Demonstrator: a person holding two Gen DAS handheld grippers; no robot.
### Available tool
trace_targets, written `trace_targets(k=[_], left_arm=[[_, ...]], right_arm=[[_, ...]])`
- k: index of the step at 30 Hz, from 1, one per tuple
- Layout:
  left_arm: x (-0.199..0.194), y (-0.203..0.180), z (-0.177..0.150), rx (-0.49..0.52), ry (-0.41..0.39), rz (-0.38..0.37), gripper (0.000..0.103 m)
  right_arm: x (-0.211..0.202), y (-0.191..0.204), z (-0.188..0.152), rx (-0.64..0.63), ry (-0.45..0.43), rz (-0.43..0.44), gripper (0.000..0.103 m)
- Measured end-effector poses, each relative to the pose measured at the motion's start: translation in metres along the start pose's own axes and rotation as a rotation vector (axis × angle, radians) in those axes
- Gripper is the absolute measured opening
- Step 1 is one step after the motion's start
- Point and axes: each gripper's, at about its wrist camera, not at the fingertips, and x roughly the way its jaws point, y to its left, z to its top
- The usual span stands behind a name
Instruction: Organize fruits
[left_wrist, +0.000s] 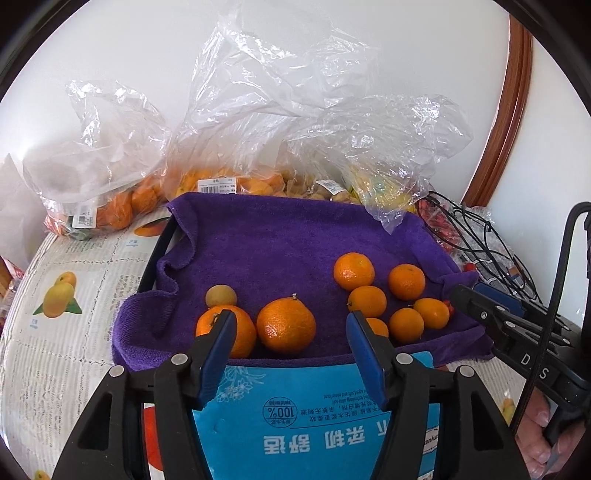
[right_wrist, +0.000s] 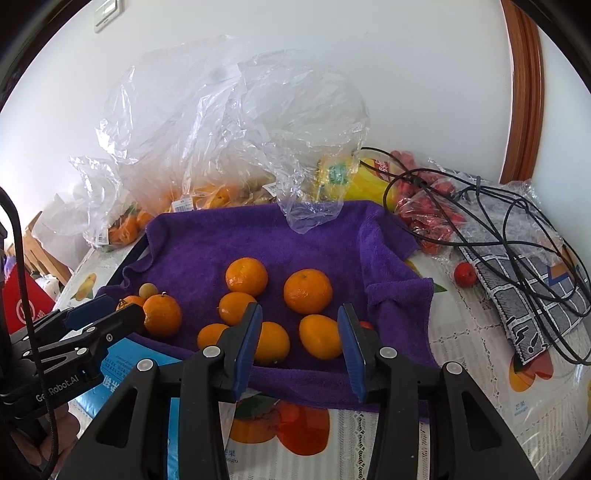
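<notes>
A purple towel (left_wrist: 280, 243) (right_wrist: 258, 240) covers a tray and bears several oranges. Two large oranges (left_wrist: 286, 325) (right_wrist: 162, 314) lie at the left beside a small tan fruit (left_wrist: 221, 295) (right_wrist: 148, 288). Several smaller oranges (left_wrist: 364, 301) (right_wrist: 308, 290) cluster at the right. A small red fruit (right_wrist: 366, 325) sits at the towel's edge. My left gripper (left_wrist: 291, 332) is open and empty just before the towel's near edge. My right gripper (right_wrist: 300, 328) is open and empty over the near small oranges. Each gripper shows in the other's view.
Clear plastic bags (left_wrist: 236, 122) of oranges and other fruit stand behind the towel against the wall. A blue pack (left_wrist: 295, 406) lies under the left gripper. Black cables (right_wrist: 498, 206), a red-fruit bag (right_wrist: 428, 218), a loose red fruit (right_wrist: 464, 272) and a grey patterned cloth (right_wrist: 528, 295) lie right.
</notes>
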Motion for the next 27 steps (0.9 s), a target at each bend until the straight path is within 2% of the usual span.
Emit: trace_targets(k=[3,8,12,20,24,27], left_arm=[[-0.004,0.0,0.0,0.012,0.012,0.006,0.06],[-0.023,0.01,-0.002,-0.011,0.002,0.009,0.066],[-0.045,0.021,-0.011,-0.042,0.017,0.011,0.069],[-0.108,0.02,-0.036,-0.046,-0.042,0.031,0.081],[-0.138,0.014,-0.047,-0.043,-0.069,0.045,0.085],[-0.16,0.007,-0.057,-0.023,-0.094,0.064,0.088]], right_arm=[[-0.003,0.001,0.0,0.013,0.0,0.042,0.043],[-0.021,0.008,-0.002,-0.007,-0.04,0.006,0.045],[-0.045,0.008,-0.006,0.024,-0.037,0.024,0.048],[-0.115,0.021,-0.024,0.017,-0.09,-0.036,0.063],[-0.141,0.022,-0.033,0.039,-0.078,-0.028,0.064],[-0.16,0.024,-0.041,0.037,-0.084,-0.06,0.064]])
